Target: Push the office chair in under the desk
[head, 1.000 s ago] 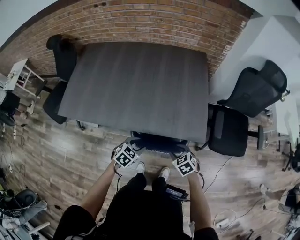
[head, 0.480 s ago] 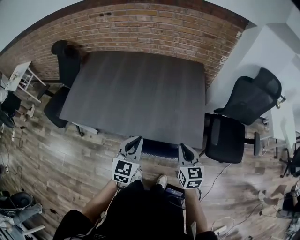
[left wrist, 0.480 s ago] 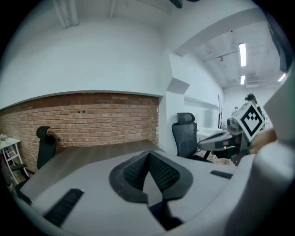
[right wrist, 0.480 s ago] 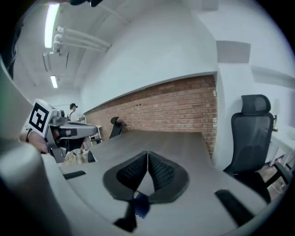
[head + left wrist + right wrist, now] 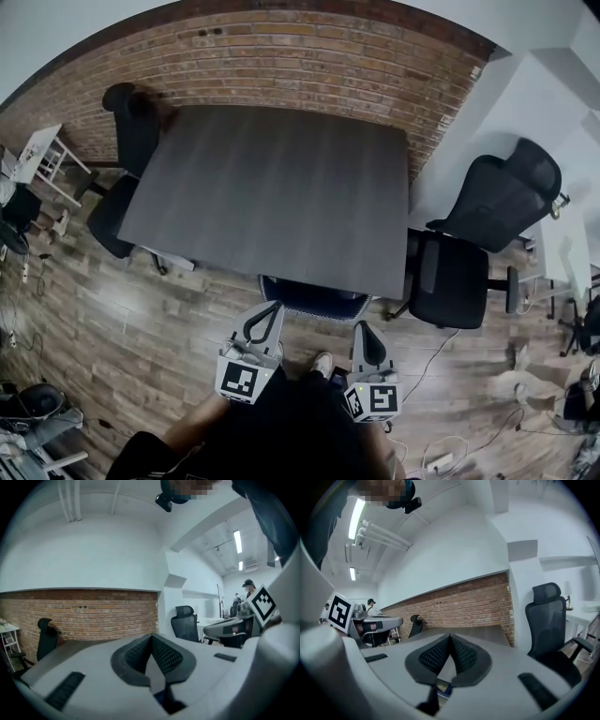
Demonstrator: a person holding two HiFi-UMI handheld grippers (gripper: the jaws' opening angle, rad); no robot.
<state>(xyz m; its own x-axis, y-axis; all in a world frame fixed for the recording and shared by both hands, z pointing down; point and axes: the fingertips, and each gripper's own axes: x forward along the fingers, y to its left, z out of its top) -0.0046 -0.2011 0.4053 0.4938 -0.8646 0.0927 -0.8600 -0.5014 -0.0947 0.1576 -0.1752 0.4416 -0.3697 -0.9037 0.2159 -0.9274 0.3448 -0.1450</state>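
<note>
The office chair [image 5: 314, 300] sits under the near edge of the table [image 5: 272, 187]. The left gripper [image 5: 270, 311] and right gripper [image 5: 363, 330] have jaws pressed together.

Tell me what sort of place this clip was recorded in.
Most likely an office or shared workroom: a large grey desk with a black office chair tucked in at its near edge, another mesh-backed swivel chair beside it, and a brick wall behind.

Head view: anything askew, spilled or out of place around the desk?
Nothing spilled or damaged. The office chair sits tucked under the desk; the black chair at the desk's right end stands untucked.
</note>
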